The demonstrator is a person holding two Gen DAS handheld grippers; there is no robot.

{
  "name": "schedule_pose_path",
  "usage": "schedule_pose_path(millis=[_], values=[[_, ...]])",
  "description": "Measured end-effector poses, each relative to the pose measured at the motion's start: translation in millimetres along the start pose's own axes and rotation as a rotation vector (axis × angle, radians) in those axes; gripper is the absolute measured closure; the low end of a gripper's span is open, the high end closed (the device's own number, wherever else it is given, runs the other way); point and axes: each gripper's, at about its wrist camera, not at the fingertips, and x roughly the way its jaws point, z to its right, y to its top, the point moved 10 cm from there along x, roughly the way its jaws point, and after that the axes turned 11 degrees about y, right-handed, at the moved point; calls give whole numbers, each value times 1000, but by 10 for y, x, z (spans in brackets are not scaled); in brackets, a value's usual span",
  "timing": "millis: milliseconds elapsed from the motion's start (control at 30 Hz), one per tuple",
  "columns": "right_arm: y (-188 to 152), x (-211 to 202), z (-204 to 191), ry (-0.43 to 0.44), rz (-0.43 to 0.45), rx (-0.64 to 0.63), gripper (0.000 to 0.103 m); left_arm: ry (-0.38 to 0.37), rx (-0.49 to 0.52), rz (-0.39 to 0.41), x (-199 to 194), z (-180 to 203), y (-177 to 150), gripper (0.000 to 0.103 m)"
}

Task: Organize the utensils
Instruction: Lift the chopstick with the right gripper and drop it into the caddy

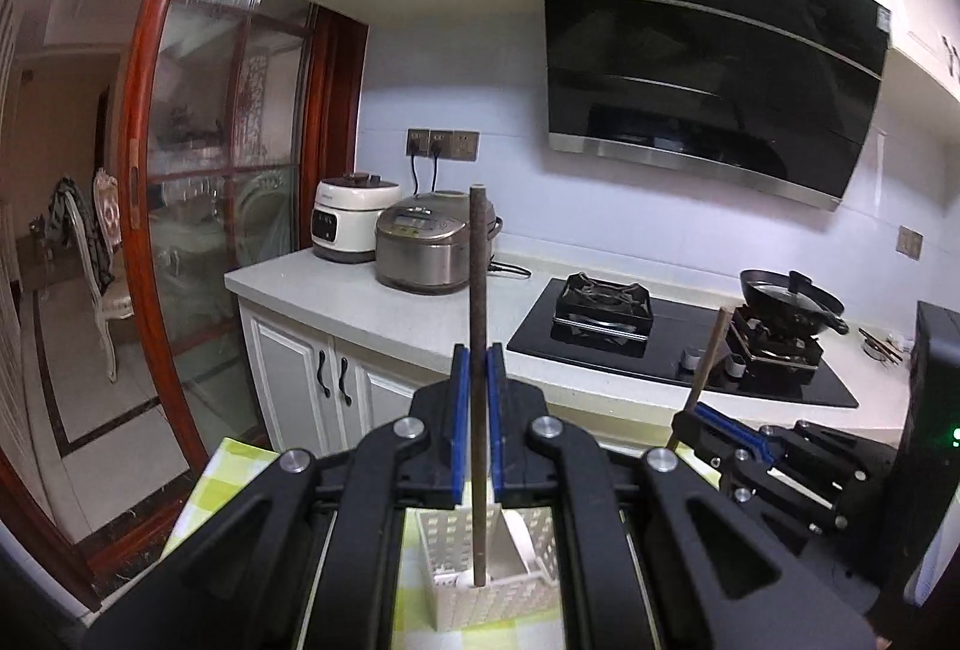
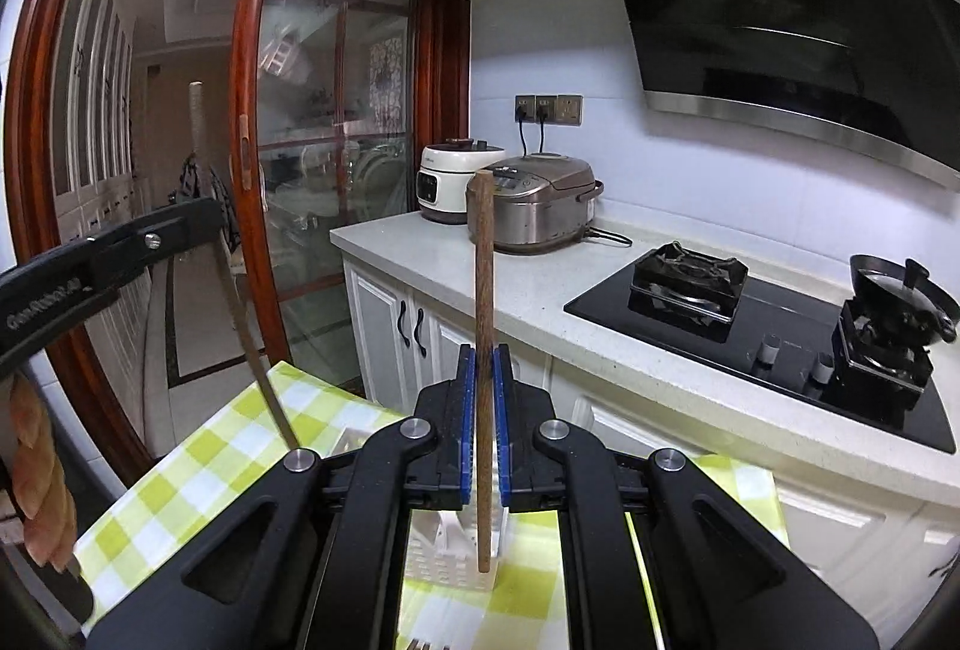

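My left gripper (image 1: 478, 368) is shut on a dark brown chopstick (image 1: 478, 290) held upright; its lower end reaches into a white perforated utensil basket (image 1: 486, 590) on a green checked tablecloth (image 1: 234, 470). A white spoon lies in the basket. My right gripper (image 2: 485, 374) is shut on a reddish-brown chopstick (image 2: 483, 278), also upright, with its lower end over the same basket (image 2: 444, 560). The right gripper also shows in the left wrist view (image 1: 696, 413), and the left gripper with its chopstick shows at the left of the right wrist view (image 2: 198, 224).
A kitchen counter (image 1: 360, 314) lies beyond the table with two rice cookers (image 1: 432, 242), a black gas hob (image 1: 600, 314) and a wok (image 1: 792, 299). A black range hood (image 1: 708, 68) hangs above. A red-framed glass sliding door (image 1: 216, 158) is at left.
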Motion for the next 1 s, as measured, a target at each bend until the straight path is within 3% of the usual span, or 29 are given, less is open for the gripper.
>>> schedule_pose_path(millis=[233, 500, 633, 667, 700, 733, 767, 900, 1000], values=[[-31, 368, 28, 29, -42, 10, 97, 9, -5, -72, 506, -6, -227, 97], [-504, 861, 35, 9, -264, 5, 97, -34, 11, -227, 901, -15, -747, 97], [-744, 1106, 91, 30, -339, 57, 95, -2, 31, -295, 1063, -55, -992, 95], [-797, 1147, 117, 31, -352, 77, 89, 11, 28, -301, 1090, -91, -1028, 83], [-829, 1165, 136, 35, -352, 91, 76, 17, 23, -302, 1104, -120, -1047, 75], [-846, 1165, 162, 39, -342, 106, 55, 28, 12, -295, 1104, -175, -1059, 62], [-838, 1140, 191, 35, -321, 111, 46, 36, 7, -289, 1107, -216, -1051, 59], [-811, 1005, 277, 19, -284, 107, 43, 65, -3, -265, 1016, -393, -1035, 58], [-832, 803, 365, 22, -257, 116, 43, 85, -14, -235, 853, -524, -1017, 49]])
